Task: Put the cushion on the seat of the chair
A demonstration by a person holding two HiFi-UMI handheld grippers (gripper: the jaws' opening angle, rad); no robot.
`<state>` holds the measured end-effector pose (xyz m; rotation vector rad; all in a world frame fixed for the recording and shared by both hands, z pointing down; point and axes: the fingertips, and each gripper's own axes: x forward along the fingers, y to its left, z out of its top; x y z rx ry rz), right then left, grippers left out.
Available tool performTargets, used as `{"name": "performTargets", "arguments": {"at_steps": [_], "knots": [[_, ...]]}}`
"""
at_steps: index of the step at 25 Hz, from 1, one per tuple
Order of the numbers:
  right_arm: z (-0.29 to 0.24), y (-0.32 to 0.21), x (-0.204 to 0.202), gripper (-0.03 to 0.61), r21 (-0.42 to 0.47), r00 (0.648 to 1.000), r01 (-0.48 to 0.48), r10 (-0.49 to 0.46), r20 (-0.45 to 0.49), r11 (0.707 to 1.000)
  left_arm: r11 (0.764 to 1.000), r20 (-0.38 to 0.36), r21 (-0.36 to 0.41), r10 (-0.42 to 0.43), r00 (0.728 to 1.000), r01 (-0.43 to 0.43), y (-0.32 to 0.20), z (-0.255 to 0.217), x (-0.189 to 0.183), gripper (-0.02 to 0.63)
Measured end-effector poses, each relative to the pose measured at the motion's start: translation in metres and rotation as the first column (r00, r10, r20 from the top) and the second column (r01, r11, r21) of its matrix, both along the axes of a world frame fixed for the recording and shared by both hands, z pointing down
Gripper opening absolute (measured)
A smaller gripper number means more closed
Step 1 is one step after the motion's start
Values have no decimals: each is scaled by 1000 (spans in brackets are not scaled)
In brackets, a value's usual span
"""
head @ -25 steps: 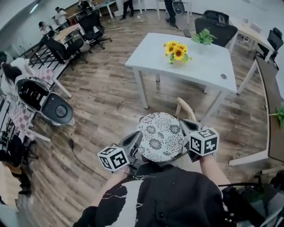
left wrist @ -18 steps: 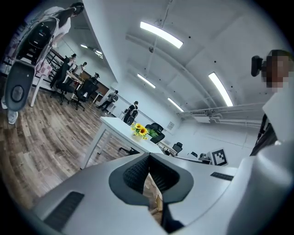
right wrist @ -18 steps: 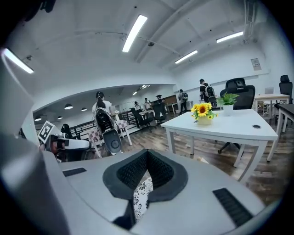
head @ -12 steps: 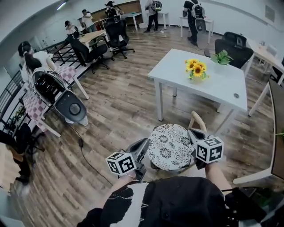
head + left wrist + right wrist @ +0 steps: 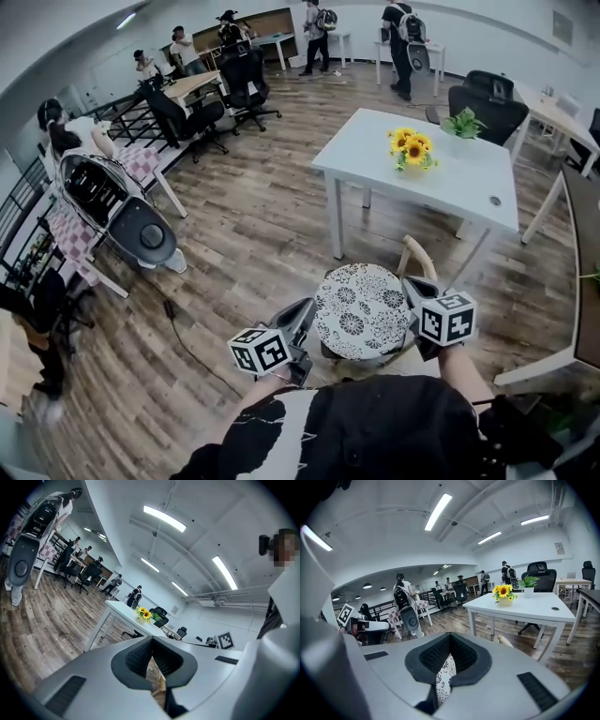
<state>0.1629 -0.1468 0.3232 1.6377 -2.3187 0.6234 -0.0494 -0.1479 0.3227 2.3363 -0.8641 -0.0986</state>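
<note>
Gripping the round floral cushion (image 5: pixel 361 311) over the wooden chair (image 5: pixel 416 255), with left gripper (image 5: pixel 305 317) fingers clamped at its 8 o'clock rim and right gripper (image 5: pixel 411 302) fingers clamped at 3 o'clock.

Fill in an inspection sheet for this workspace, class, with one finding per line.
Surface: wood-plank floor; the seat of the chair is hidden by the cushion.
Job's things: round patterned cushion in front of the chair's wooden backrest; cannot tell whether it rests on the seat.
Clutter: nothing seen.
Grippers: left claw and right claw both shut on the cushion's edges.
Cables: black cable on the floor near the white pod-shaped machine.
Surroundings: white table with sunflowers, office chairs, people far off.
</note>
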Motion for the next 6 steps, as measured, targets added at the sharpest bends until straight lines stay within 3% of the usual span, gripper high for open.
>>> {"name": "performTargets", "arguments": {"at_steps": [6], "knots": [[-1,5,-4,15,8,1000,4,-4,-24,1000,1000,-3,3,11,1000,-11,3,1,-1,11]]}}
